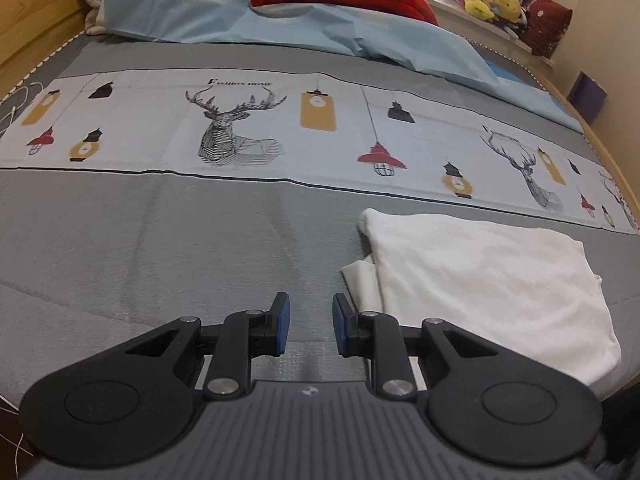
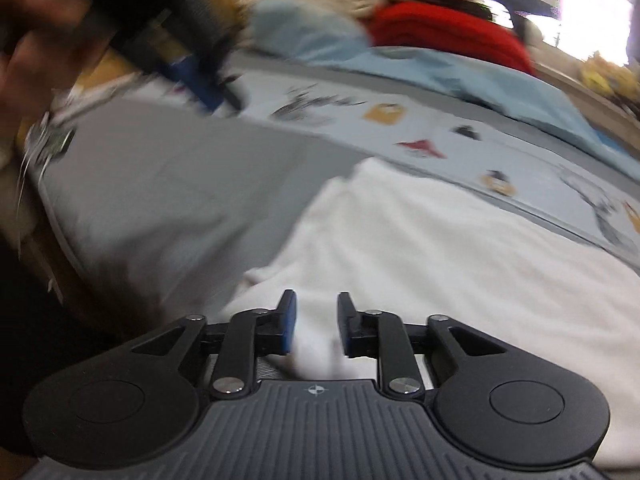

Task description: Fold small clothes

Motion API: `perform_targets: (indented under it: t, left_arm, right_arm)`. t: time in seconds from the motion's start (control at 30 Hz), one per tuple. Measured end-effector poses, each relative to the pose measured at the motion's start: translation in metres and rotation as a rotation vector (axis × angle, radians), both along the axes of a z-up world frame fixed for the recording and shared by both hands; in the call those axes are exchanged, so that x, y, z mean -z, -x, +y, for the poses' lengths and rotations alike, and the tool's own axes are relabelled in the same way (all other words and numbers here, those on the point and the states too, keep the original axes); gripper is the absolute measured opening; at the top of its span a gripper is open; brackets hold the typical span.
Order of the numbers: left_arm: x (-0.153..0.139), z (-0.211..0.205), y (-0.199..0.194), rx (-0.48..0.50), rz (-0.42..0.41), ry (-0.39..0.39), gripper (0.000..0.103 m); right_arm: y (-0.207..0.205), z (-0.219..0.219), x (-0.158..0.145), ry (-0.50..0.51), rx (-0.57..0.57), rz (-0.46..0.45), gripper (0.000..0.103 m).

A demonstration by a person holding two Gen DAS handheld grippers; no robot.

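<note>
The white garment (image 1: 480,280) lay at the bed's near edge, beneath the empty, parted right gripper (image 2: 316,326); the left gripper (image 1: 311,324), likewise parted and empty, hung beside its left edge.

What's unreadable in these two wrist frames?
- Right wrist view: motion-blurred; left gripper jaw state unclear.
- White garment: near corner cut off behind the left gripper body; garment type unclear.
- Right gripper: whether its open fingers touch cloth, blurred.

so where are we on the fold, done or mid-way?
Mostly done, it seems: the white garment lies on the grey bed as a layered rectangle. Nothing in hand: left gripper open over bare sheet, right gripper open over the cloth, though that view is blurred. Possibly a final fold or tidy-up left.
</note>
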State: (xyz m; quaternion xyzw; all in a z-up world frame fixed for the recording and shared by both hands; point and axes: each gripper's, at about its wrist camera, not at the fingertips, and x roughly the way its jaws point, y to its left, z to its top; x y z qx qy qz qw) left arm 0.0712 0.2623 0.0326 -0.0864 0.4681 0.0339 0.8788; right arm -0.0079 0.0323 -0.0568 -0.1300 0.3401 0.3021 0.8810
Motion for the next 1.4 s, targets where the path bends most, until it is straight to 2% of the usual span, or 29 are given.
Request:
perform_targets:
  t: [0.23, 0.33, 0.37, 0.43, 0.5, 0.53, 0.57, 0.73, 0.93, 1.03, 1.07, 1.1, 1.13, 1.23, 1.3, 1.4]
  left_arm:
    - [0.008, 0.014, 0.001, 0.0, 0.022, 0.009, 0.025]
    - [0.014, 0.018, 0.0, -0.003, 0.036, 0.031, 0.026]
    - [0.018, 0.019, -0.001, -0.007, 0.038, 0.048, 0.029]
    - [0.028, 0.02, -0.005, -0.009, 0.061, 0.095, 0.03]
    - [0.04, 0.018, -0.011, 0.003, 0.09, 0.154, 0.033]
    - [0.046, 0.016, -0.015, 0.015, 0.106, 0.187, 0.036]
    - [0.051, 0.012, -0.019, 0.025, 0.119, 0.207, 0.043]
    - [0.07, -0.016, -0.043, 0.088, 0.16, 0.275, 0.069]
    - [0.094, -0.039, -0.077, 0.071, 0.252, 0.361, 0.071]
    - [0.102, -0.05, -0.089, 0.09, 0.281, 0.361, 0.066]
    - [0.102, -0.053, -0.091, 0.096, 0.281, 0.345, 0.048]
    - [0.102, -0.055, -0.092, 0.105, 0.277, 0.334, 0.02]
    - [0.099, -0.054, -0.091, 0.101, 0.256, 0.328, 0.012]
    - [0.074, -0.041, -0.081, 0.081, 0.134, 0.336, 0.009]
    - [0.055, -0.025, -0.069, 0.031, 0.052, 0.35, 0.009]
    - [0.034, -0.006, -0.049, -0.023, -0.033, 0.313, 0.009]
  right_arm:
    - [0.008, 0.036, 0.029, 0.099, -0.124, 0.032, 0.05]
    - [0.009, 0.043, 0.036, 0.134, -0.152, 0.006, 0.051]
    - [0.008, 0.044, 0.035, 0.13, -0.153, 0.009, 0.049]
    - [0.002, 0.042, 0.03, 0.105, -0.143, 0.024, 0.02]
    - [-0.002, 0.033, 0.023, 0.07, -0.113, 0.035, 0.011]
    - [-0.005, 0.028, 0.018, 0.04, -0.101, 0.044, 0.01]
    - [-0.007, 0.023, 0.013, 0.006, -0.091, 0.047, 0.01]
    - [-0.002, 0.0, -0.015, -0.091, -0.071, 0.016, 0.009]
    - [0.001, -0.024, -0.037, -0.171, -0.036, 0.012, 0.009]
    - [0.002, -0.031, -0.044, -0.188, -0.034, 0.008, 0.009]
    - [0.003, -0.033, -0.045, -0.191, -0.034, 0.01, 0.009]
    - [0.003, -0.034, -0.046, -0.197, -0.034, 0.014, 0.008]
    - [0.006, -0.033, -0.046, -0.202, -0.033, 0.02, 0.008]
    - [0.001, -0.029, -0.049, -0.242, -0.035, 0.047, 0.008]
    - [-0.004, -0.025, -0.057, -0.32, -0.038, 0.07, 0.008]
    - [-0.013, -0.029, -0.074, -0.467, -0.017, 0.103, 0.008]
